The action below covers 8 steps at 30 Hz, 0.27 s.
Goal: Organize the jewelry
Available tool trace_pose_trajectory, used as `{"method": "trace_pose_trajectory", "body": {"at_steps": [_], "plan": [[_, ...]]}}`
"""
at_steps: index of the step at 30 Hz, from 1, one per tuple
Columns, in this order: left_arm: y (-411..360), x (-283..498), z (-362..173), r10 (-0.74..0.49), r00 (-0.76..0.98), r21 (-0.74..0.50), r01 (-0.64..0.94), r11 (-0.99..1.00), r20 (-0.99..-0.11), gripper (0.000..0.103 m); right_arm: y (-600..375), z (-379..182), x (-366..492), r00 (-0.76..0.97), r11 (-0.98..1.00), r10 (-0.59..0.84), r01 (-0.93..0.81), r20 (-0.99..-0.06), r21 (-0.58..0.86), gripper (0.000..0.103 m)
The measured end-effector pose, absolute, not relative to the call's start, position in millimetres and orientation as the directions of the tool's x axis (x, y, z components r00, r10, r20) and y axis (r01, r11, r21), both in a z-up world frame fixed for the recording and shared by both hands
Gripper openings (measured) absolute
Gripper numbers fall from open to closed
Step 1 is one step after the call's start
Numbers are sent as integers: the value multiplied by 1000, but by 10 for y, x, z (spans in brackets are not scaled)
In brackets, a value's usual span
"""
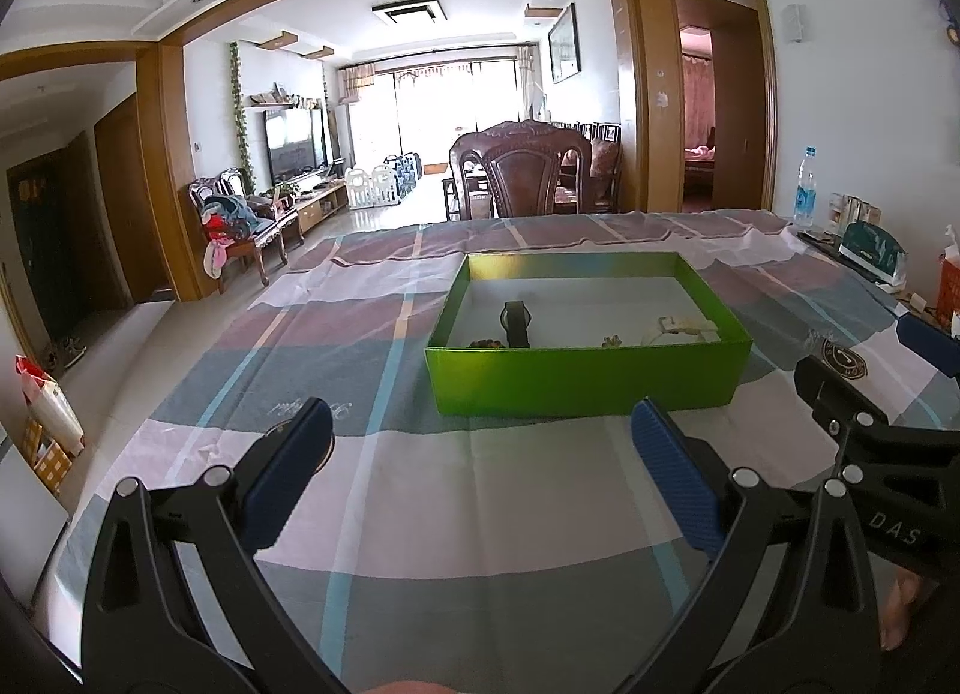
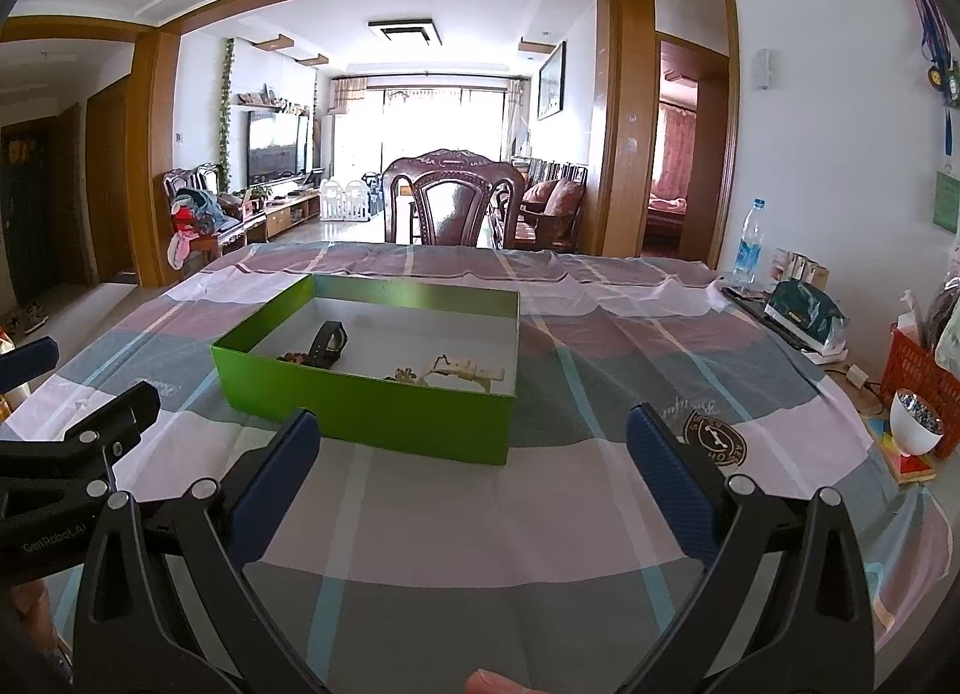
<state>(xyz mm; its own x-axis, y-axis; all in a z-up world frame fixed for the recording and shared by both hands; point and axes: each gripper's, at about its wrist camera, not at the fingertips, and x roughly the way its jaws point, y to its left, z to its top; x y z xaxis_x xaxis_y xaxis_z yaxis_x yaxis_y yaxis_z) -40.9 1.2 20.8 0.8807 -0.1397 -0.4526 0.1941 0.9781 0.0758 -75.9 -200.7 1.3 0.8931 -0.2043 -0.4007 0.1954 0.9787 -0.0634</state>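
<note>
both tongs hang over the bench w/ nothing in them. left tongs (image 1: 480, 475) are spread wide, blue pads (image 1: 288, 475) well apart, just short of the green box (image 1: 585, 385). right tongs (image 2: 474, 481) same deal, wide open, and they also show at the right edge of the left cam view.

green box sits on the checked cloth (image 1: 372, 490) covering the bench, lid off. inside: a black watch (image 2: 327, 343) toward the left, a cream/white watch (image 2: 465, 373) toward the right, a dark beaded piece (image 2: 292, 358) next to the black one and a small gold-ish bit (image 2: 403, 375) btw the two watches, too small to tell what it is. all of it lies near the box's front wall.

far right edge of the bench has a water bottle (image 2: 749, 244), a red basket (image 2: 921, 373) and a white cup (image 2: 912, 421), well apart from the box. wooden chair (image 2: 453, 202) behind the bench.
</note>
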Motion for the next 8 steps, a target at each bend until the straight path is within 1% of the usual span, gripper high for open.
{"method": "trace_pose_trajectory", "body": {"at_steps": [3, 5, 7, 8], "plan": [[16, -383, 182, -143, 874, 72, 199, 977, -465, 99, -2009, 1, -722, 890, 979, -204, 196, -408, -63, 100], [18, -329, 129, -146, 860, 65, 203, 977, -489, 99, -2021, -19, -702, 885, 979, -201, 194, -419, -60, 100], [3, -238, 29, -146, 837, 59, 208, 976, -527, 99, -2044, -70, -640, 871, 981, -189, 187, -452, -51, 100], [-14, -185, -30, -146, 825, 56, 210, 976, -547, 99, -2072, -143, -551, 847, 982, -182, 182, -499, -49, 100]]}}
